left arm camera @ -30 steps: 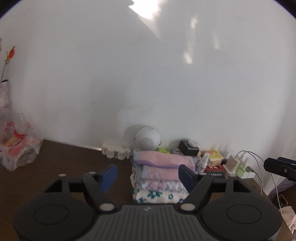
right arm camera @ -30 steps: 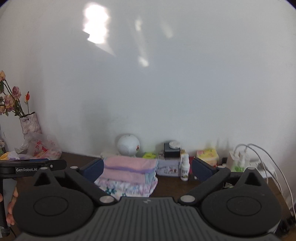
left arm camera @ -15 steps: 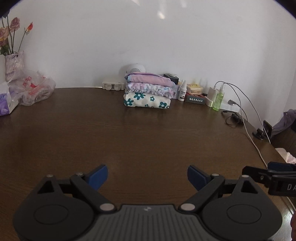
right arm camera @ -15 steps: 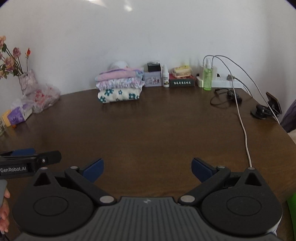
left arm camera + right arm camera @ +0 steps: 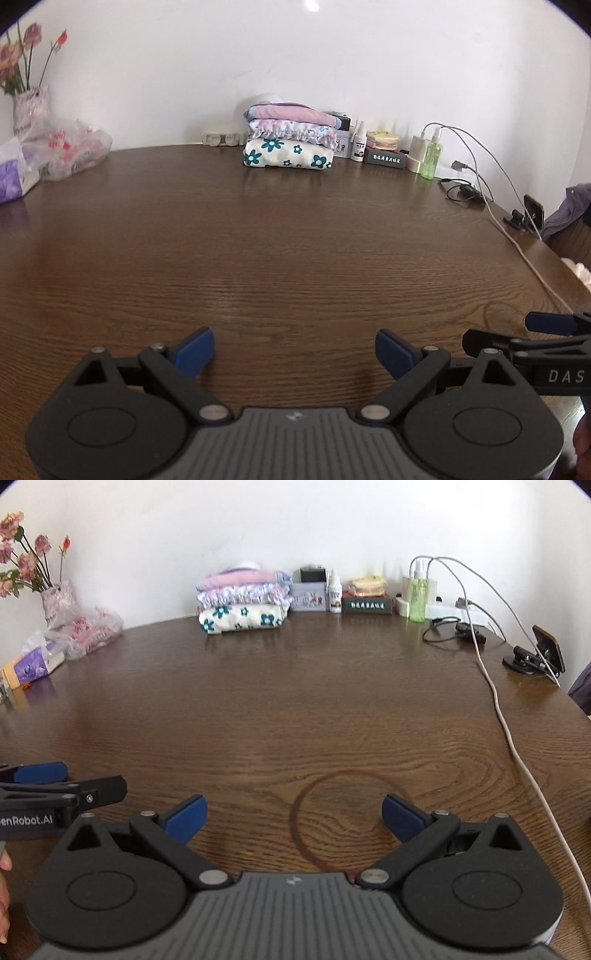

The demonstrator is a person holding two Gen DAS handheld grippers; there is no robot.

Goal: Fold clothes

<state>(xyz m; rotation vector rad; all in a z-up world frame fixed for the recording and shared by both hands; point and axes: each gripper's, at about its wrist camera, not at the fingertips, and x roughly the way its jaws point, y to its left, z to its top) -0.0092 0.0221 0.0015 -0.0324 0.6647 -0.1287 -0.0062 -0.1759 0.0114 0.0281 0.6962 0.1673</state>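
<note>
Inventory of your workspace, both wrist views, item by item.

Left gripper [image 5: 294, 350]: your jaws stand wide apart with nothing between them, only bare wood below. They have just been opening. Blue fingertips [image 5: 194, 350] hang above the near part of the table.

Right gripper [image 5: 294, 818]: jaws spread wide, nothing between them. It sits just beside your left gripper; each shows at the edge of the other's view. Under it, a dark ring stain [image 5: 343, 819] marks the wood.

Table [image 5: 288, 236]: dark brown wood grain, rounded edge, set against a white wall.

Stack of folded clothes [image 5: 290, 142]: three pieces, at the far edge of the table by the wall, well apart from both of your grippers. Bottom piece cream with teal flowers, middle piece ruffled and pale with a small print, top piece pink with a purple trim.

Far right of the stack, along the wall: small white spray bottle [image 5: 358, 142], dark box with pale lettering [image 5: 386, 158], green bottle [image 5: 432, 157], white cable [image 5: 517, 746] running forward along the right side of the table, phone on a stand [image 5: 546, 651].

Far left: vase of dried flowers [image 5: 55, 600], clear plastic bag with red print [image 5: 74, 151], purple tissue pack [image 5: 35, 662].
</note>
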